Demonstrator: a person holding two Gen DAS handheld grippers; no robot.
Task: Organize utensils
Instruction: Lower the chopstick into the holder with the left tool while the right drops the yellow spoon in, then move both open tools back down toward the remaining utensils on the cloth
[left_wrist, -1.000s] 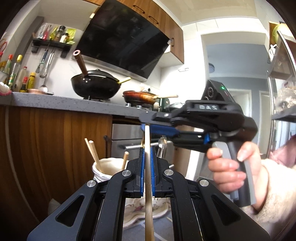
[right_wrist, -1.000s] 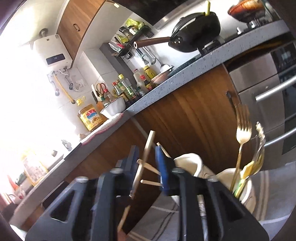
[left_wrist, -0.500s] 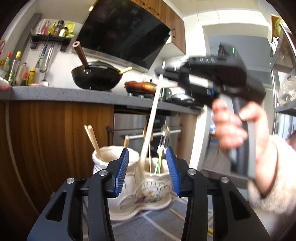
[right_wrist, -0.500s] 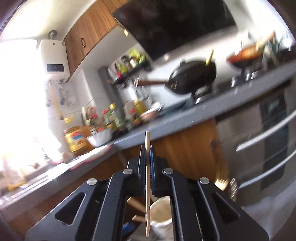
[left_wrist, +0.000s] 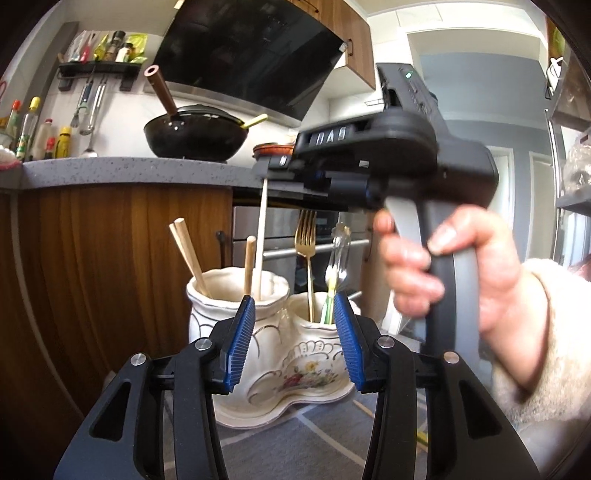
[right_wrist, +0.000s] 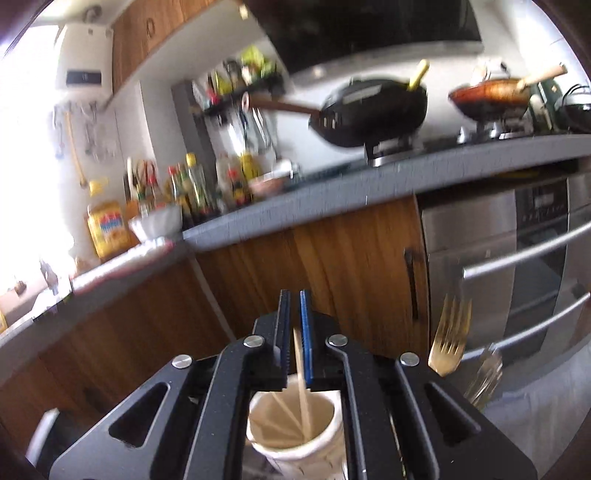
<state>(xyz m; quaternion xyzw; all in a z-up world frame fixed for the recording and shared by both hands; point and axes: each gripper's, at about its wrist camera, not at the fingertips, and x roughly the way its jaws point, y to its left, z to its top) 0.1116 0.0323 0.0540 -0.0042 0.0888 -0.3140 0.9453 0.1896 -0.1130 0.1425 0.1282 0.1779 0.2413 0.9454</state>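
Now the right gripper (right_wrist: 294, 325) has moved over the white pot (left_wrist: 236, 295), fingers squeezing a chopstick (left_wrist: 261, 236) whose tip dips inside. Left gripper (left_wrist: 293, 332) has let go, fingers wide apart.

**Bright daylight, one sharp view and one smeared**

Both views bend hard at the edges, with a black ring in the corners; the counter edge (left_wrist: 122, 171) curves like a bow. The left wrist view is evenly lit and mostly crisp, though the hand (left_wrist: 454, 273) is soft with motion. The right wrist view is blurred throughout: the bottles (right_wrist: 192, 188) smear and the gold fork (right_wrist: 448, 339) ghosts. White glare from the upper left washes out the wall (right_wrist: 33, 147) there. Shadows are weak; the wood cabinet fronts (right_wrist: 332, 266) stay dim.
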